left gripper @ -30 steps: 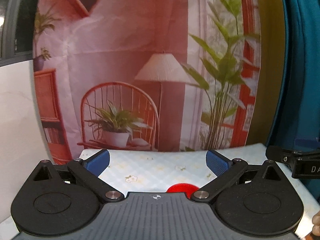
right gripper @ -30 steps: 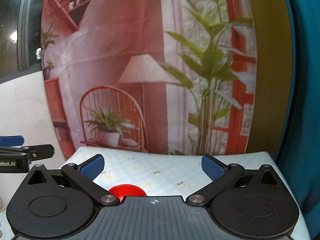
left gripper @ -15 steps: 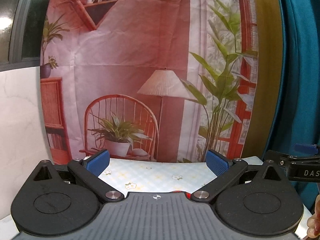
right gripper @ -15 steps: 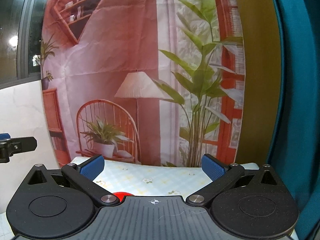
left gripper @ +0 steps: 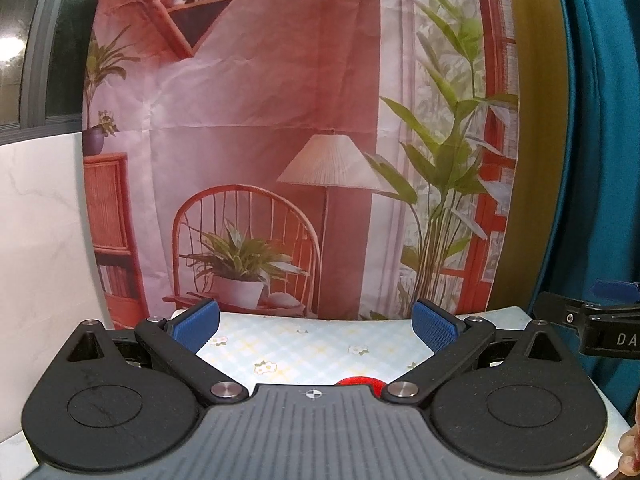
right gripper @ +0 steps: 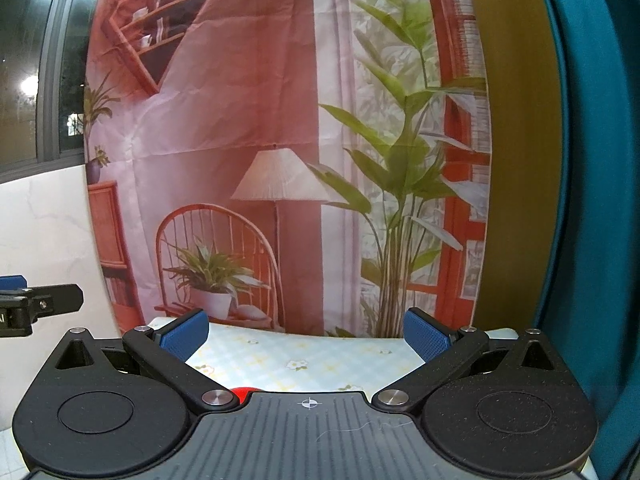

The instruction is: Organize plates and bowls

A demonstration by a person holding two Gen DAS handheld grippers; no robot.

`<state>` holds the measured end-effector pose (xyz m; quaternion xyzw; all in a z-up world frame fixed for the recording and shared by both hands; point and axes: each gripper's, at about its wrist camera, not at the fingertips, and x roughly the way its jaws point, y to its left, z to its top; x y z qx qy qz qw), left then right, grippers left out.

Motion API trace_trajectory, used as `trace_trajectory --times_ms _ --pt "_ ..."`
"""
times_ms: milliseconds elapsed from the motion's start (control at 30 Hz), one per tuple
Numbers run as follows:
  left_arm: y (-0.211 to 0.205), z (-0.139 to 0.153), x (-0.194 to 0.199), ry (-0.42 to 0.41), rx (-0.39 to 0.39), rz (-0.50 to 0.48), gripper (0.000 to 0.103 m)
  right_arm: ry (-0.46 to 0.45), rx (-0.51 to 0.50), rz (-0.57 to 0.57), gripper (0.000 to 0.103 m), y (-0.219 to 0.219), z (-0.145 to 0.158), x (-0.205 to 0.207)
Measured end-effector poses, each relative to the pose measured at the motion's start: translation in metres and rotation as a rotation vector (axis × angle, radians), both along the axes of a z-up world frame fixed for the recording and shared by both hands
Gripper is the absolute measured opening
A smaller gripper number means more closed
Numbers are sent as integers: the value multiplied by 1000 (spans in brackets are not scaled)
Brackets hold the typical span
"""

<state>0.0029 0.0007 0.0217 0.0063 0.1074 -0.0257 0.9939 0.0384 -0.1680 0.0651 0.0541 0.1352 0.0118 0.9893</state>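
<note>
Grippers held level above a counter (left gripper: 312,344) covered with a pale checked cloth bearing small flowers. Left gripper (left gripper: 315,326): jaws spread wide, blue pads far apart, nothing between them. Right gripper (right gripper: 306,330): jaws likewise spread wide and empty. In the left wrist view, a red dish (left gripper: 358,381) shows only as a thin arc at 6 o'clock, lying on the cloth just beyond the gripper body and mostly hidden by it; whether it is a plate or a bowl cannot be told. In the right wrist view the same red dish (right gripper: 245,391) appears at about 7 o'clock, again largely hidden beneath the gripper body. Each gripper intrudes into the other's view: the right one at 3 o'clock in the left view, the left one at 9 o'clock in the right view. A fingertip (left gripper: 629,450) is visible at 4 o'clock in the left view. Behind the counter hangs a printed backdrop (left gripper: 280,120) showing a chair, lamp and potted plants; a teal curtain (right gripper: 592,200) hangs at 3 o'clock, and a dark window (right gripper: 40,60) lies at 10 o'clock.
</note>
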Motion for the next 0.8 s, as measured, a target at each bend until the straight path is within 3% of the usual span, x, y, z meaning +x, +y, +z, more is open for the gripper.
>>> trace_trajectory --times_ms 800 --pt "5 0 2 10 15 -43 103 5 21 1 103 -1 -1 -1"
